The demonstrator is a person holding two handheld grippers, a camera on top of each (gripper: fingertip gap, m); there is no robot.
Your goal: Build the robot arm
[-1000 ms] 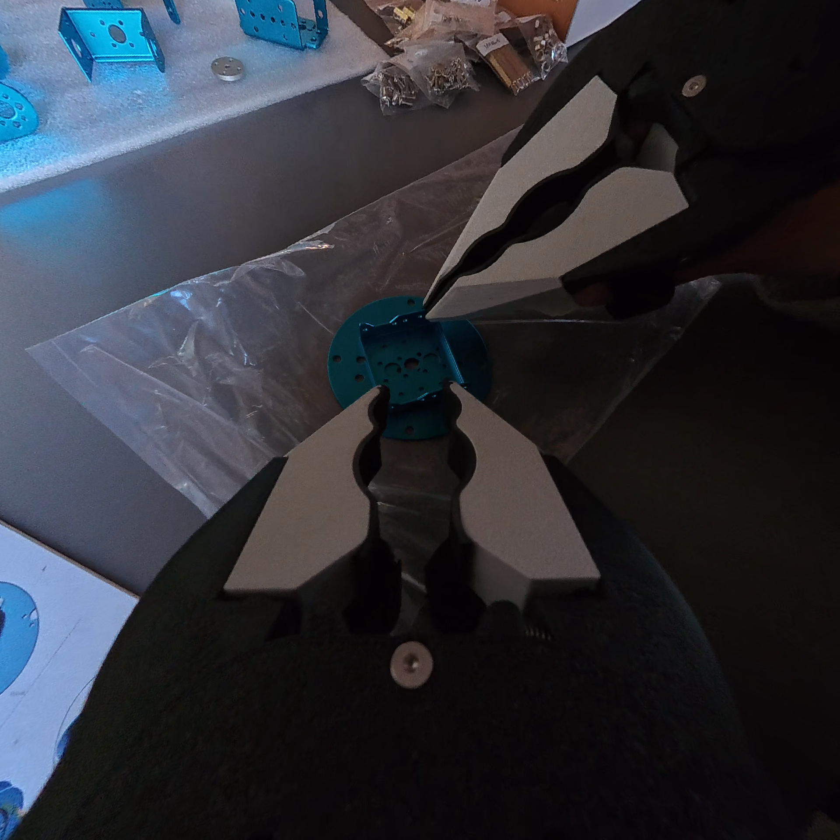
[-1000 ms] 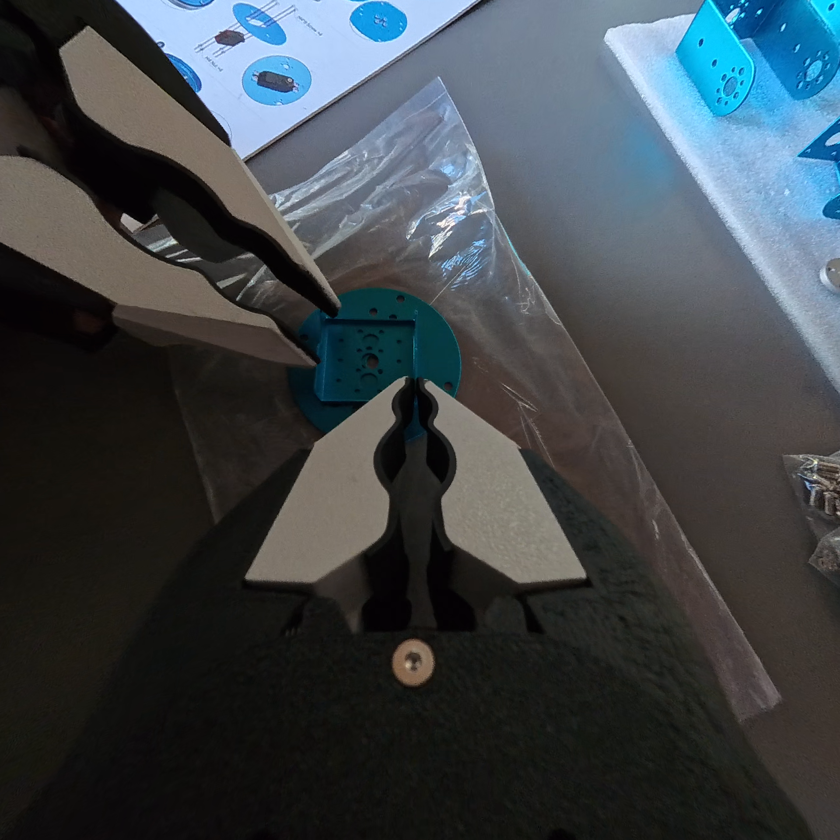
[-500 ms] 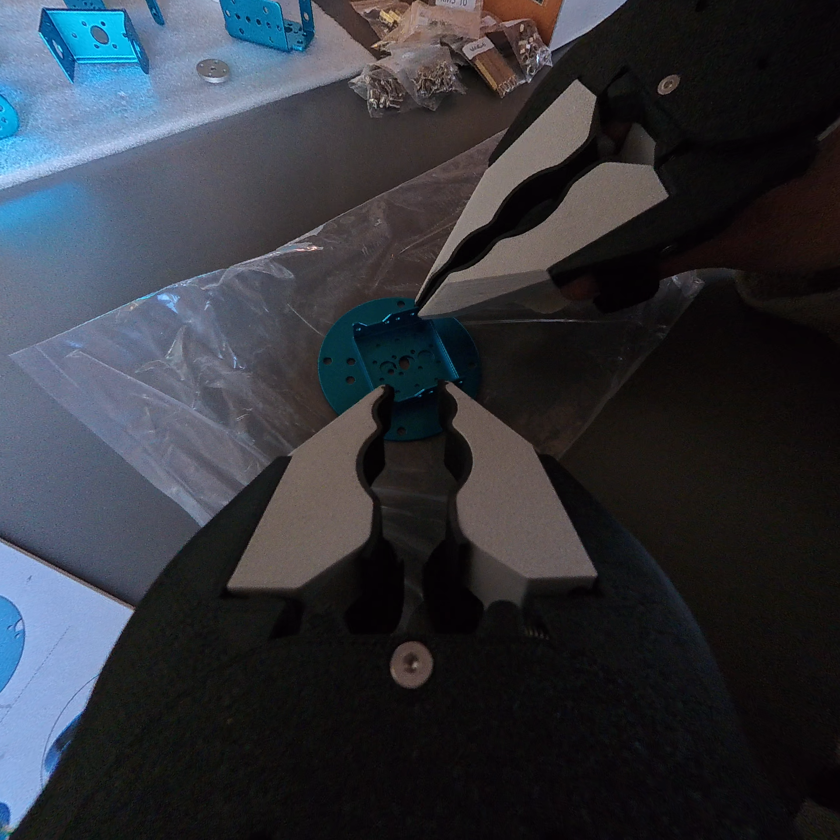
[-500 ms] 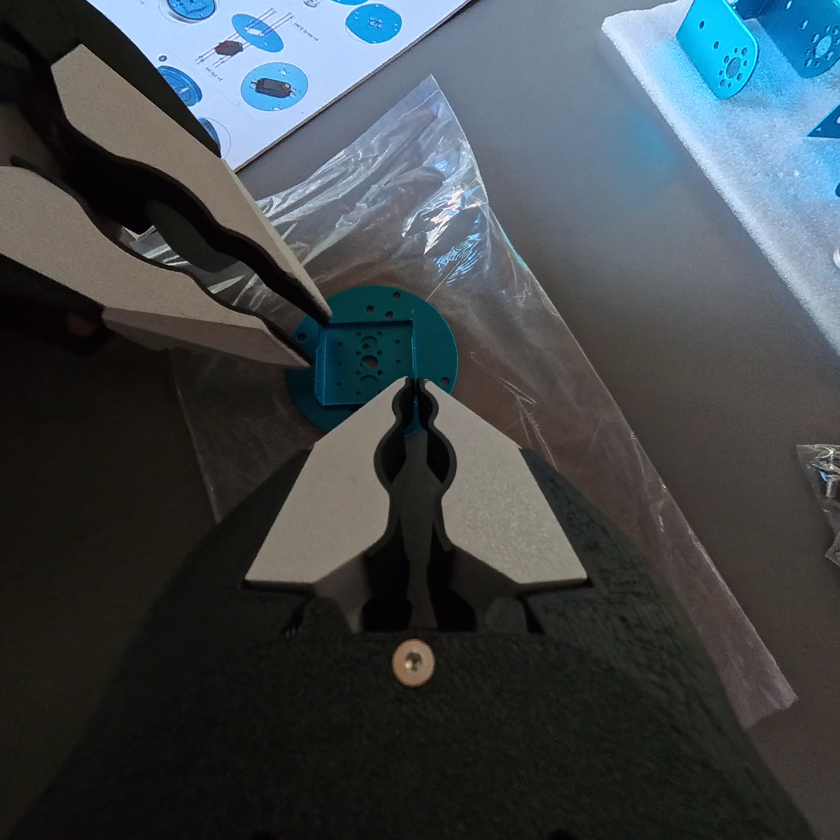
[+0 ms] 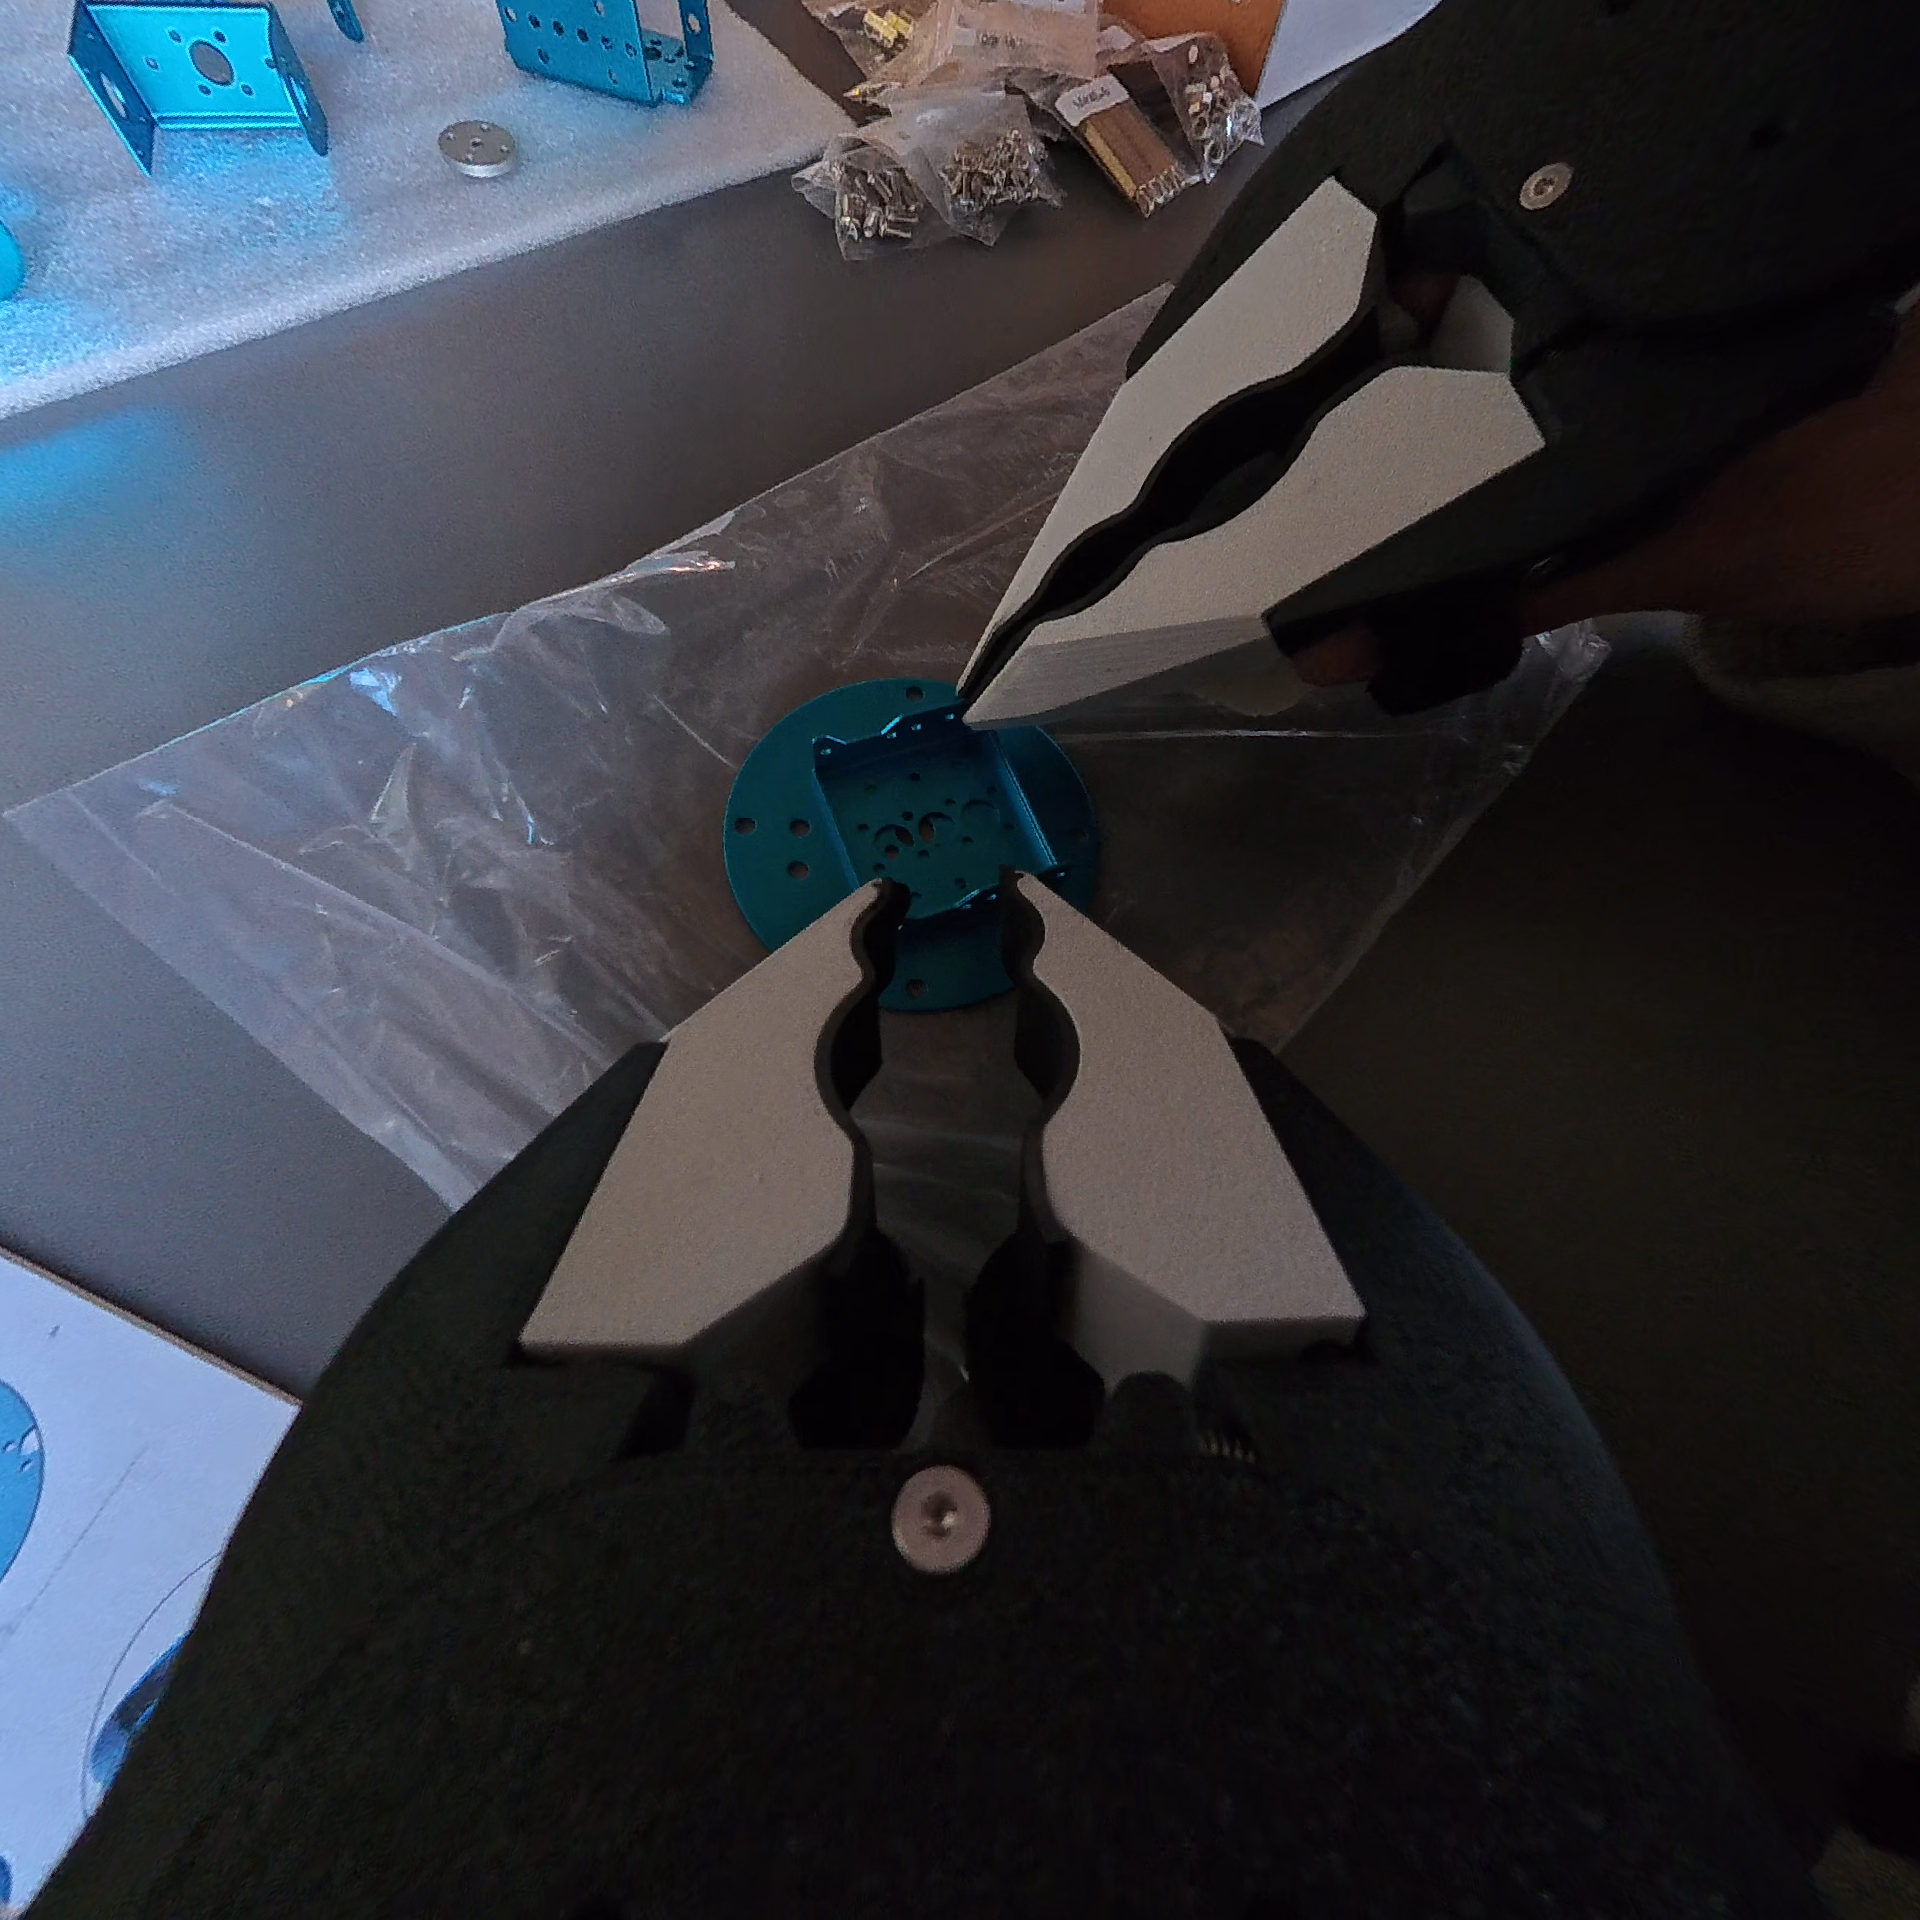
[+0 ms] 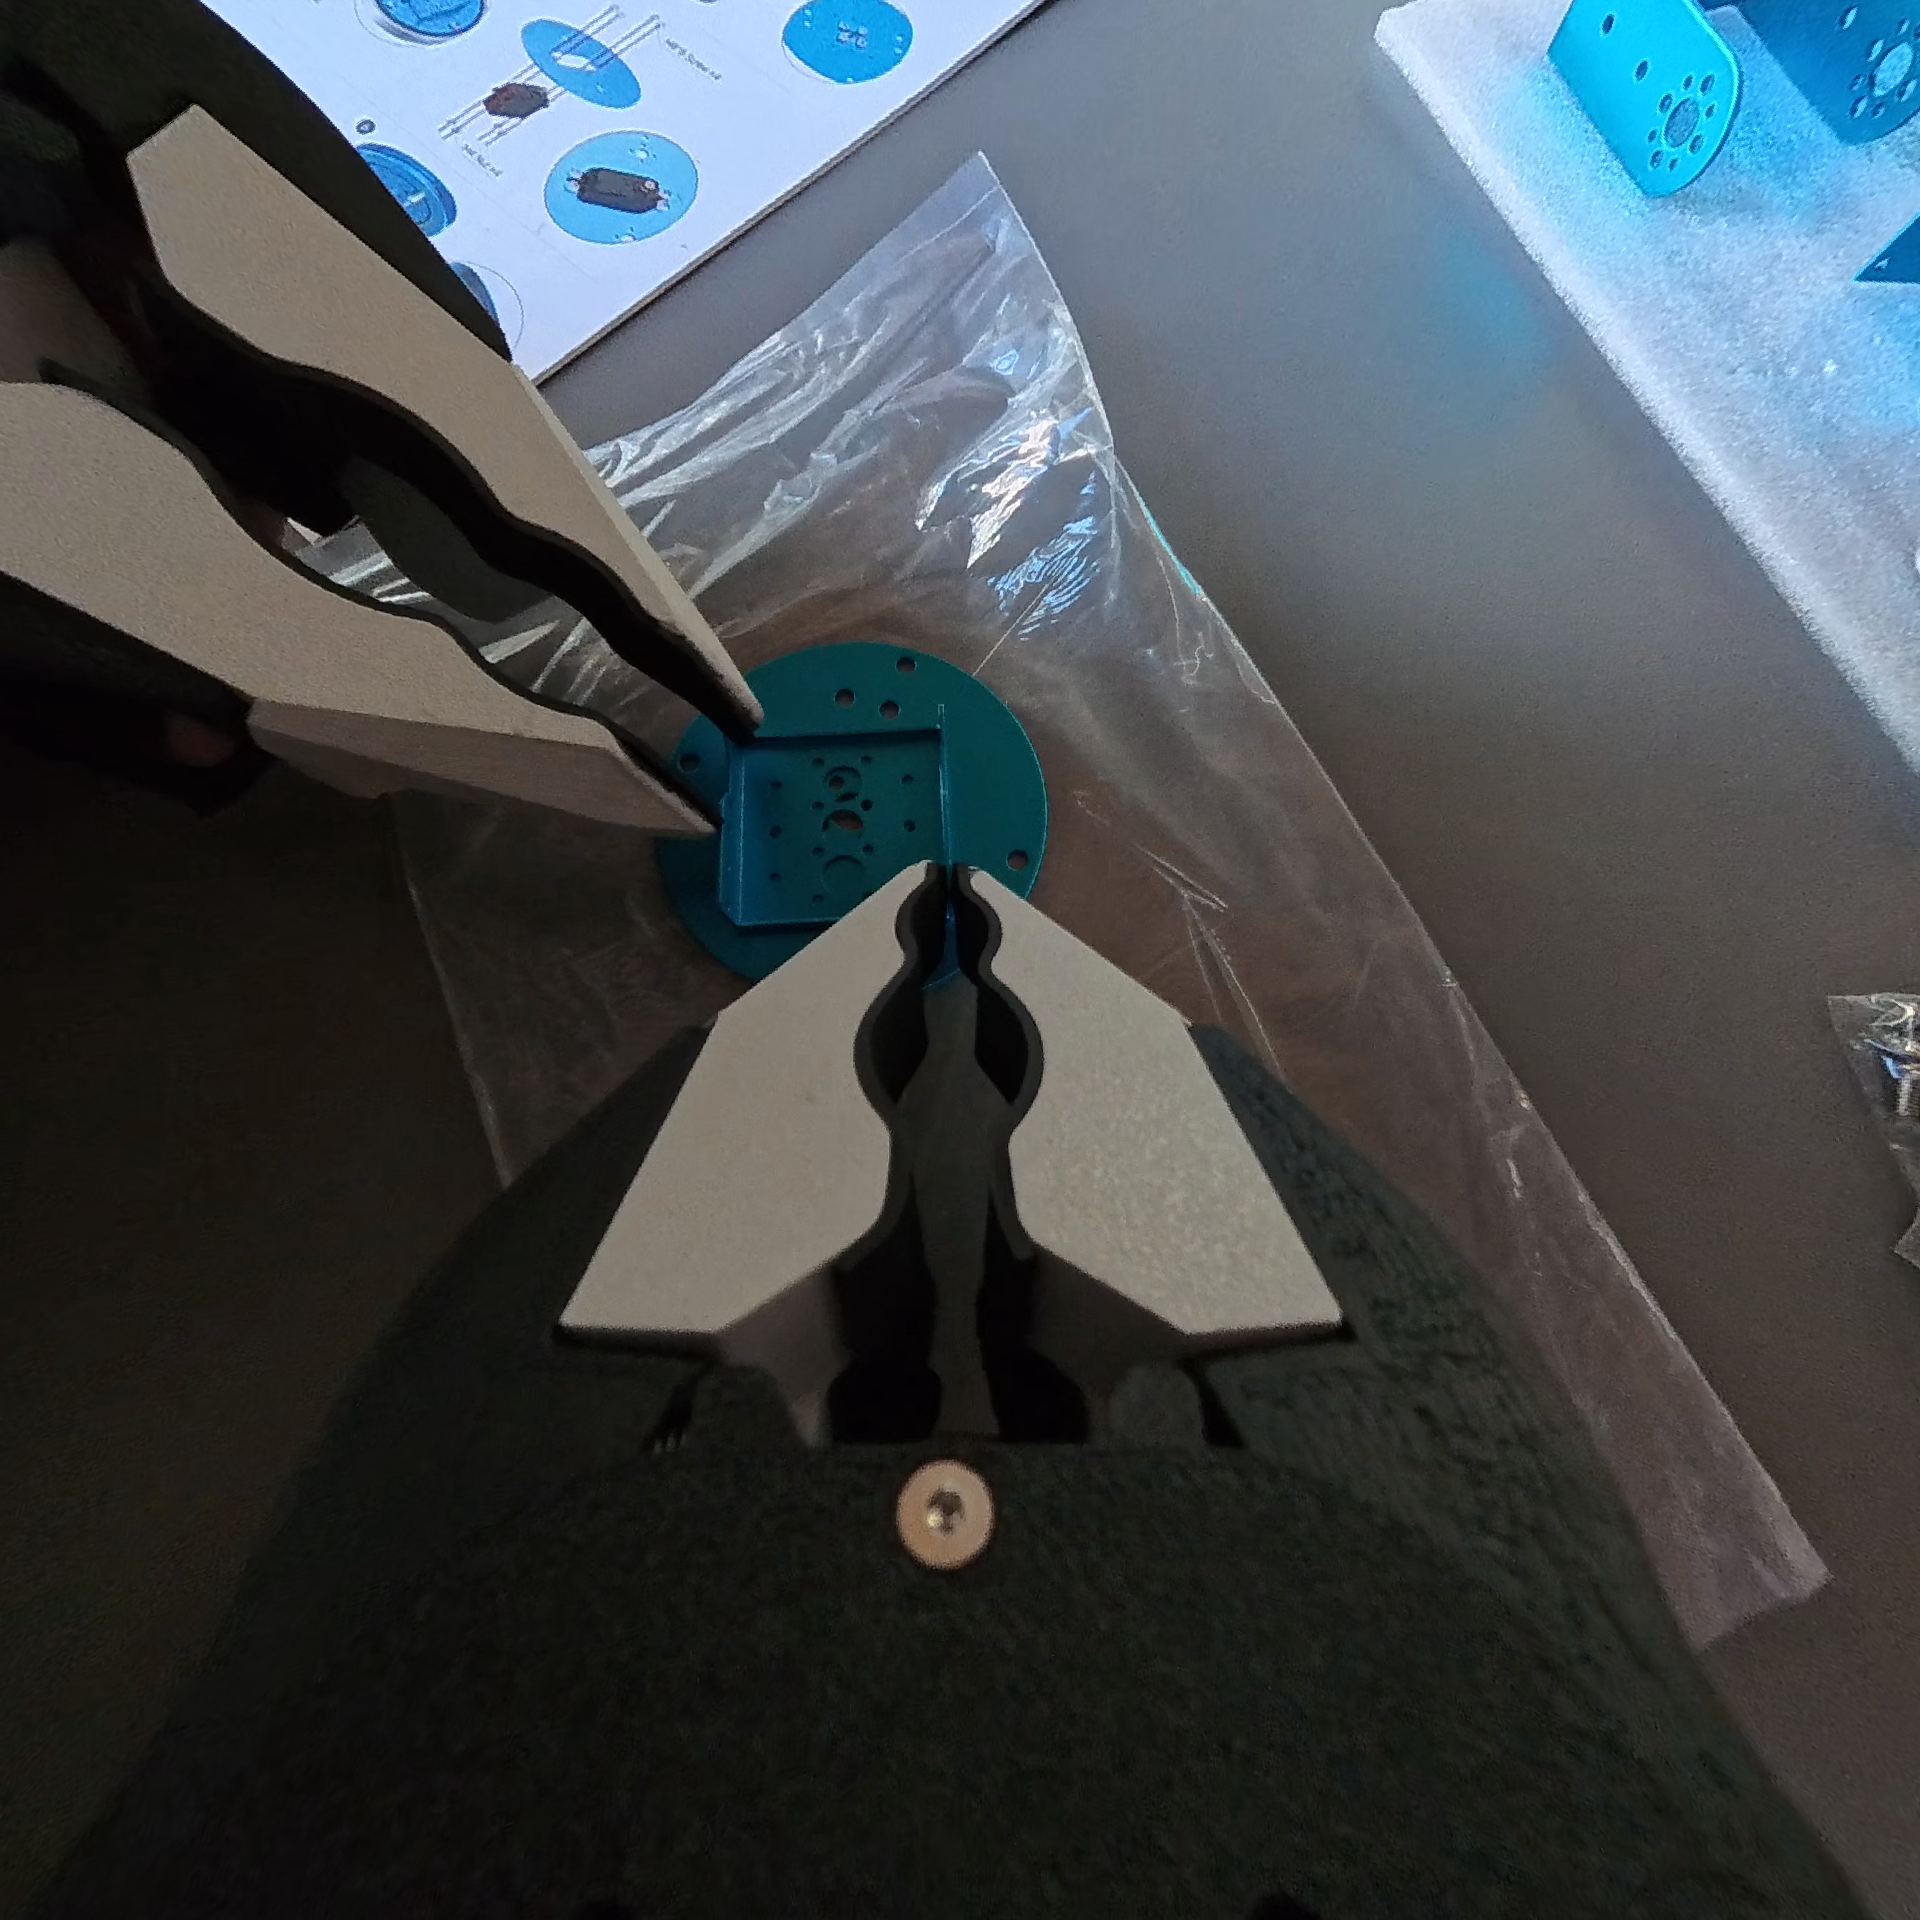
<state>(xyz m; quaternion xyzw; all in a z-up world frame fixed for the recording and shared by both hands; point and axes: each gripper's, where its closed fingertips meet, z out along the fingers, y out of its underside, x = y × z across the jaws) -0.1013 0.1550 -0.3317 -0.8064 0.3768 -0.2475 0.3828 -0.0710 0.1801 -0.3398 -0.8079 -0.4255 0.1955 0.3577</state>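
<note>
The blue bracket [image 6: 831, 821] sits on a blue disc [image 6: 987, 748] atop a clear bag [image 6: 1195, 831] on the bench. Right claw [image 6: 943, 881] pinches its wall; left claw [image 5: 951, 899], part open, straddles its near edge.

Left gripper closing in a little

The left gripper's [image 5: 948, 885] fingertips are drawing slightly nearer each other on either side of the blue bracket's [image 5: 914, 821] near edge, their gap narrowing. In the left wrist view the foam sheet [image 5: 343, 229] and screw bags [image 5: 935, 177] are drifting a little leftward.
</note>
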